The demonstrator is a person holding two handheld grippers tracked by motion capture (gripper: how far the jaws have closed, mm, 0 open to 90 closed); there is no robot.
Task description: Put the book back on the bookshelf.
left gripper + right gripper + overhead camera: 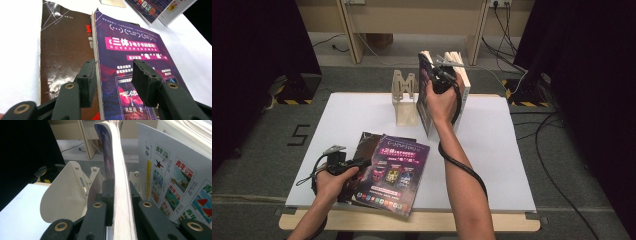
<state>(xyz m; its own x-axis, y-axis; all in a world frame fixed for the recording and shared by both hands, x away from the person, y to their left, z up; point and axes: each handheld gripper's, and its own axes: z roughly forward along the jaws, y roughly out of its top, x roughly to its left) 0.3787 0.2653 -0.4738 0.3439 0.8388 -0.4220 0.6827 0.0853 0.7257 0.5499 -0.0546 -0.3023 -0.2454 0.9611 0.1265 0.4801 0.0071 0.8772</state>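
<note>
High view | right gripper [443, 75] clamps upright book [426, 95] | bookend [404, 100] beside | left gripper [354, 162] open

Overhead light, bright on the white rectangular tabletop [492, 150]; sides w/ black curtains [257, 60] v. dim. High view soft, low-res. Glare on the glossy dark-brown book cover [62, 50]. Nearest black jaws blurred in both gripper views; shadows faint.

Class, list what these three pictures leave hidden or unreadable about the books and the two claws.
- High view: the right claw tips, hidden behind the hand and the upright purple paperback book.
- Left gripper view: the flat brown-covered book, half covered by the flat purple paperback; its title is hidden.
- Right gripper view: the white magazine with small pictures, cut off by the right edge.
</note>
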